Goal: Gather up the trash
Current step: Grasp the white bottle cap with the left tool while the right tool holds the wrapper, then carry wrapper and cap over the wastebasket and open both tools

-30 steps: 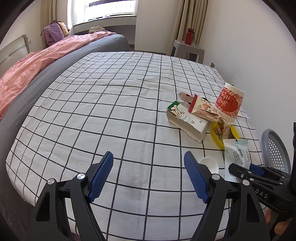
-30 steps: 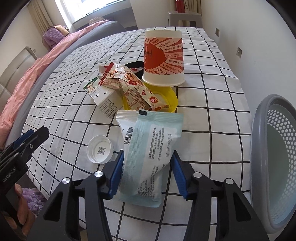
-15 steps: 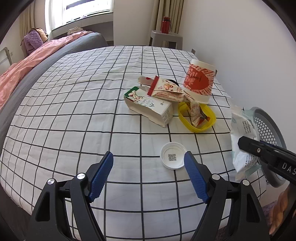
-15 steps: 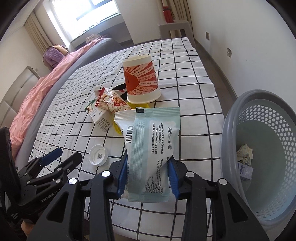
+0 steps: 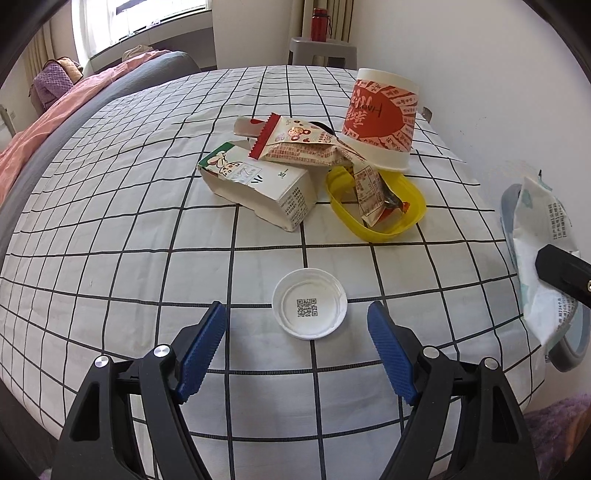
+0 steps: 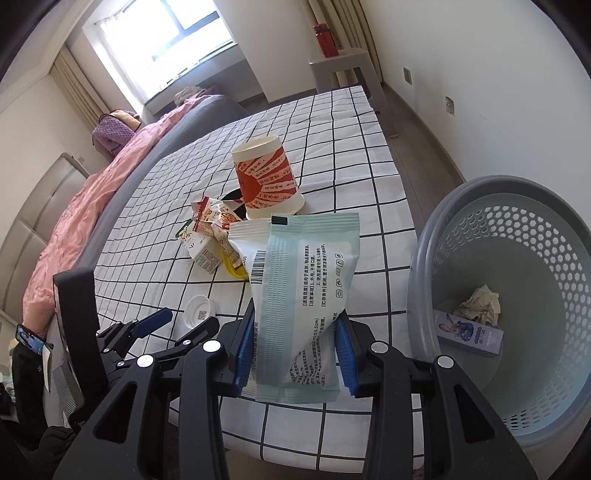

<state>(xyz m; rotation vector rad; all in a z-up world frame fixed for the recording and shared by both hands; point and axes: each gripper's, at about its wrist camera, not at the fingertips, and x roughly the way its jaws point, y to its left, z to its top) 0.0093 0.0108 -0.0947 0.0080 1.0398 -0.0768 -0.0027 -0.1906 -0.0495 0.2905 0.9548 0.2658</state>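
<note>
My right gripper is shut on a pale green plastic pouch and holds it above the bed's edge, left of the grey trash basket. The pouch also shows in the left wrist view. My left gripper is open just above the checked sheet, with a white lid between its fingertips. Behind the lid lie a milk carton, a snack wrapper, a yellow lid and an upturned red-and-white paper cup.
The basket holds crumpled paper and a small purple box. The bed has a pink quilt on its far side. A grey stool with a red bottle stands by the wall.
My right gripper has lifted the pouch off the sheet and carried it toward the basket. My left gripper has moved right and forward until the white lid lies between its fingers.
</note>
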